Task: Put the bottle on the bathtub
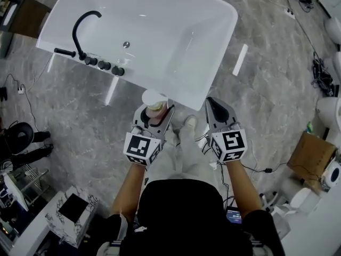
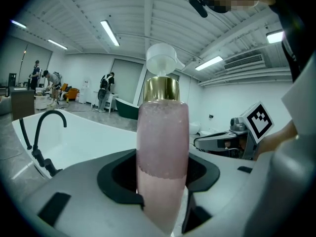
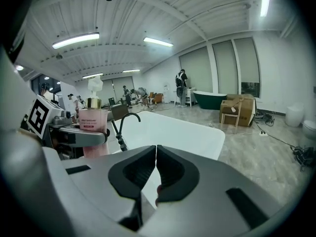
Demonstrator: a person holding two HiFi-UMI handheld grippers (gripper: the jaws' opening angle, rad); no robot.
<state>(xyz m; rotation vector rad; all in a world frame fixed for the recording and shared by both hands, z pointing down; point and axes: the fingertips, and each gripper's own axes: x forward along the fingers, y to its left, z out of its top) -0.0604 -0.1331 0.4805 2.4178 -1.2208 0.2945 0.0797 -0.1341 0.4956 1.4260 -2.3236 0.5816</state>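
A pink pump bottle (image 2: 163, 152) with a gold collar and white pump head stands upright in my left gripper (image 1: 154, 116), whose jaws are shut on its body. From above, the bottle's white top (image 1: 154, 99) sits just short of the white bathtub's near rim (image 1: 181, 97). In the right gripper view the bottle (image 3: 93, 120) shows at the left, held by the other gripper. My right gripper (image 1: 217, 111) hangs beside it to the right, jaws shut with nothing between them, also just short of the tub (image 3: 182, 132).
A black tap (image 1: 81, 31) with several black knobs stands on the tub's left rim. Grey marble floor surrounds the tub. Cardboard boxes (image 1: 311, 156) and cables lie at the right, a marbled block (image 1: 72, 209) at the lower left. People stand far off across the room.
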